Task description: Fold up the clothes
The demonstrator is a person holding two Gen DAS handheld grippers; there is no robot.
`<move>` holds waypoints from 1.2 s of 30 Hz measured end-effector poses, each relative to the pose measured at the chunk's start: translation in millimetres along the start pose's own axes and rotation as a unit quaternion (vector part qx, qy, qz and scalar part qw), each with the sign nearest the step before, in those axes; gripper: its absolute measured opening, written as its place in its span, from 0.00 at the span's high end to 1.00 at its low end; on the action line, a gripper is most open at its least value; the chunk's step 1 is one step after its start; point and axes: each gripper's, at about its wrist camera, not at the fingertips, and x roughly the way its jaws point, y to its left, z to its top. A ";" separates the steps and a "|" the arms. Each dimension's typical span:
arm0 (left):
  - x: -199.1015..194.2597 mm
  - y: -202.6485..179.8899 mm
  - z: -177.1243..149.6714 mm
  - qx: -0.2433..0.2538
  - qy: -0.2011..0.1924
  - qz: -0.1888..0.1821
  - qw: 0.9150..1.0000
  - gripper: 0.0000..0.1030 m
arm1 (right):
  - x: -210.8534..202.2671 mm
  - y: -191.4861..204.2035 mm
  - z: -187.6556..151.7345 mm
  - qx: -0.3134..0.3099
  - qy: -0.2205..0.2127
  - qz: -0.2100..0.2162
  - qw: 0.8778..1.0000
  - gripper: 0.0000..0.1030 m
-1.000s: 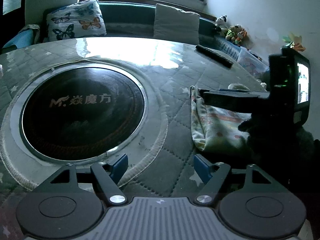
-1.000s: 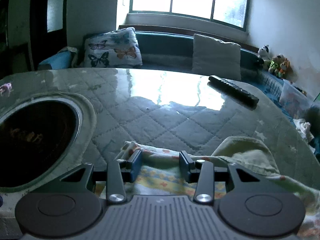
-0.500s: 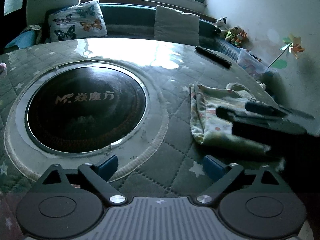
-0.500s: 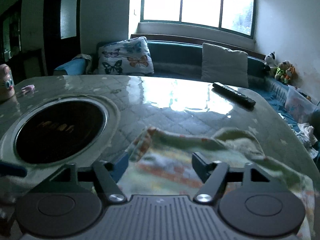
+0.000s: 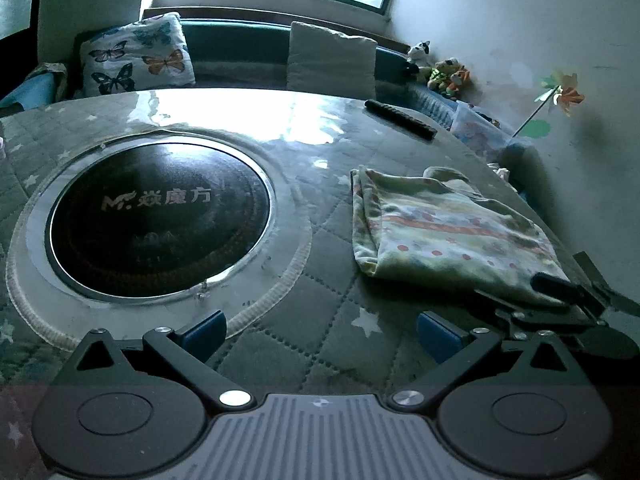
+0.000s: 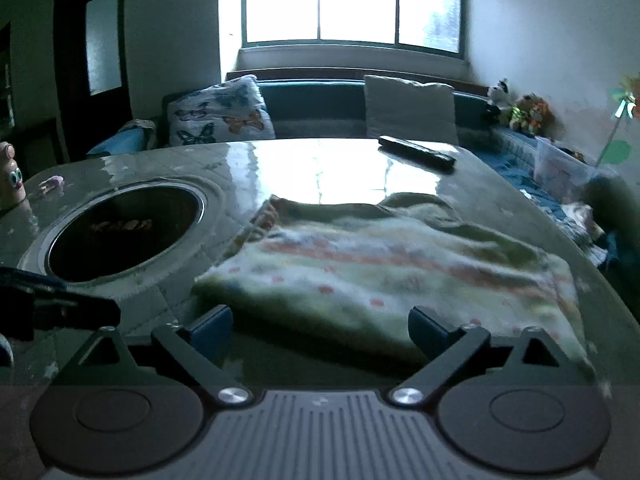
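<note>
A folded garment (image 5: 448,232), pale with orange stripes and dots, lies flat on the right side of the quilted table; it also fills the middle of the right wrist view (image 6: 392,264). My left gripper (image 5: 320,330) hovers over bare quilt to the garment's left, its jaws opening wide with nothing between them. My right gripper (image 6: 320,326) is just short of the garment's near edge, jaws still opening and apart from the cloth. The right gripper's dark fingers (image 5: 556,284) show at the garment's near right corner in the left wrist view.
A round black cooktop (image 5: 160,216) is set into the table on the left. A remote control (image 5: 400,120) lies at the far edge. A bench with a butterfly pillow (image 5: 136,56), a grey cushion (image 5: 332,60) and plush toys (image 5: 444,74) runs behind. A clear box (image 6: 560,164) stands right.
The right gripper has let go of the garment, pulled back toward the near edge and spread its jaws. The left gripper's jaws have also widened. The garment now lies flat.
</note>
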 end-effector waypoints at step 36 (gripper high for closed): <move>-34.6 -23.0 -23.7 0.044 -0.023 -0.051 0.997 0.00 | -81.6 4.8 -28.5 0.036 -0.027 -0.072 0.996 0.00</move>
